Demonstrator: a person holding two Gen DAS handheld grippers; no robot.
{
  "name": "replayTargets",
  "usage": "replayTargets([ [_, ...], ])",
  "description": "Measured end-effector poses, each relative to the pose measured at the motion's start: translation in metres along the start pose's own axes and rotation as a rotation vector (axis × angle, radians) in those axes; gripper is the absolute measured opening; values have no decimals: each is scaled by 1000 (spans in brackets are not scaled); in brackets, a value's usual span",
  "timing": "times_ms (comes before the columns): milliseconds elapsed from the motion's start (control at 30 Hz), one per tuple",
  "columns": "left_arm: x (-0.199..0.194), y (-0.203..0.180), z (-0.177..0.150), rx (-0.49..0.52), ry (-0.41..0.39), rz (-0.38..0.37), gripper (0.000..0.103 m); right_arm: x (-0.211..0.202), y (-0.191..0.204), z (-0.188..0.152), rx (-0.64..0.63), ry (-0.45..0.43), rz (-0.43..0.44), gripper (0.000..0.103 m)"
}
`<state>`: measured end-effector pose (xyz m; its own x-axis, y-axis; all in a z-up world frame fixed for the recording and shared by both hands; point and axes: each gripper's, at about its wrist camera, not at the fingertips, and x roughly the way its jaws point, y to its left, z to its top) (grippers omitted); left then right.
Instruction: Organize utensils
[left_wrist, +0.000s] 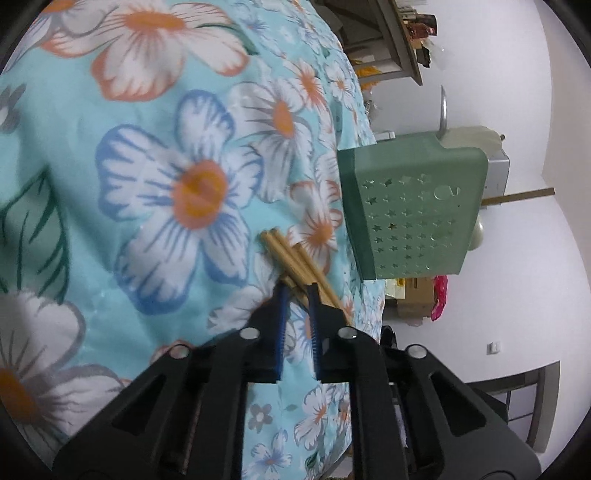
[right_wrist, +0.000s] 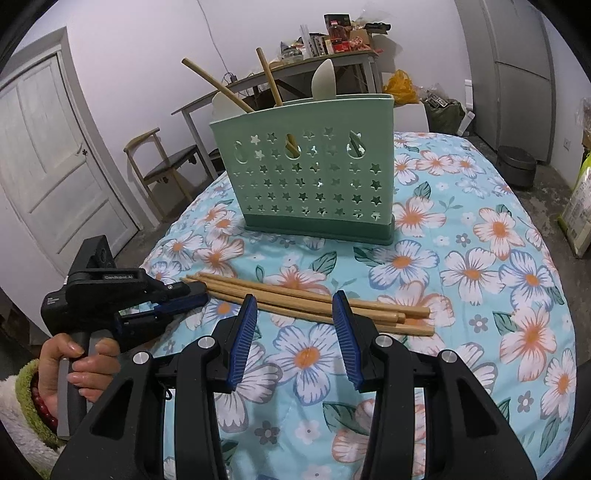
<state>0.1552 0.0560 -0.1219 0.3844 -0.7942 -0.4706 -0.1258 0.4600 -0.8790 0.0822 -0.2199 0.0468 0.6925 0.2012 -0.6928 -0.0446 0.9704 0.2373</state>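
Several sticks: a loose bundle of wooden chopsticks (right_wrist: 310, 302) lies across the floral tablecloth (right_wrist: 480, 266), at about 6 o'clock from the green utensil holder (right_wrist: 314, 173) and well apart from it
Table: a rounded top under the blue flowered cloth, its edge falling away at 9 o'clock and 3 o'clock in the right wrist view; bare cloth lies open between bundle and holder
Holder: upright, pierced with star holes, already carrying two wooden sticks and two pale spoon-like utensils that lean out of the top
Left gripper (right_wrist: 195, 293): lying nearly level at the bundle's 9 o'clock end, held by a hand (right_wrist: 83, 363); in the left wrist view its blue pads (left_wrist: 283, 314) stand nearly together with the stick ends between them, and whether they already press the wood cannot be told
Right gripper (right_wrist: 295, 332): hovering over the middle of the bundle, jaws partly parted, nothing between them
Handling, as judged: the sticks look light, stiff and smooth, likely to roll or fan apart if pinched off centre; a grip near the thicker ends, across all of them at once, seems safest
Room, as judged: the path to the holder at 12 o'clock is clear, though the leaning sticks crowd its top opening
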Motion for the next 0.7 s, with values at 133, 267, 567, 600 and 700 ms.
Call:
replayTargets([
  [133,-6,2,-1,-3,-9,-7,0,-3,0,0,0,-9,-1,42],
  [267,-18,2,-3,-9,-32,-5,0,-4,-1,0,8,-12,5,42],
  [567,-13,4,3,-56,-3,-33,18,-2,5,-1,-1,-3,26,42],
  [600,-11,2,4,-56,-4,-28,19,-2,6,-1,-2,-3,28,42],
  [700,-3,-2,7,-50,-6,-8,19,-2,7,-1,-5,-1,29,42],
])
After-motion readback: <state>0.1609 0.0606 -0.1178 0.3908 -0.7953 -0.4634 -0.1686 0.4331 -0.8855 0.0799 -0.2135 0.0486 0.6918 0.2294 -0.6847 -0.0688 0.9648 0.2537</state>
